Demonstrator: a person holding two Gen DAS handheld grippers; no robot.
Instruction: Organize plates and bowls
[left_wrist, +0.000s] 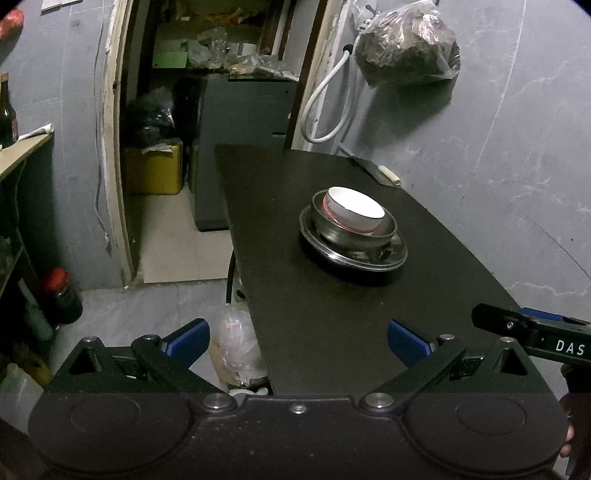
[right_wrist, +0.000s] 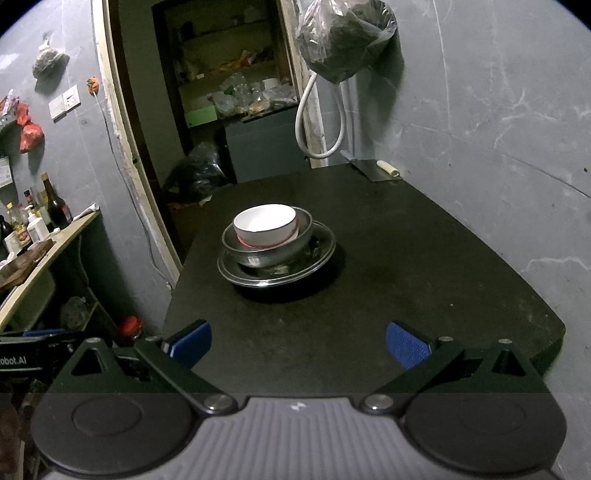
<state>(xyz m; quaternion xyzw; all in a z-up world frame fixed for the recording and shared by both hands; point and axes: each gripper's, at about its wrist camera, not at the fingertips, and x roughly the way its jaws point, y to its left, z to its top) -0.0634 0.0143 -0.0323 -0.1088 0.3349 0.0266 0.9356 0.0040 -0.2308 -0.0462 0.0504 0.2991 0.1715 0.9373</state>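
Observation:
A white bowl sits nested in a steel bowl, which stands on a steel plate in the middle of the black table. My left gripper hangs open at the table's near left corner, well short of the stack, with nothing between its blue pads. My right gripper is open too, over the table's near edge, empty. The right gripper's body shows at the right of the left wrist view.
A cleaver lies at the table's far edge by the grey wall. A plastic bag and a white hose hang on the wall. A doorway opens to the left. A shelf with bottles stands at far left.

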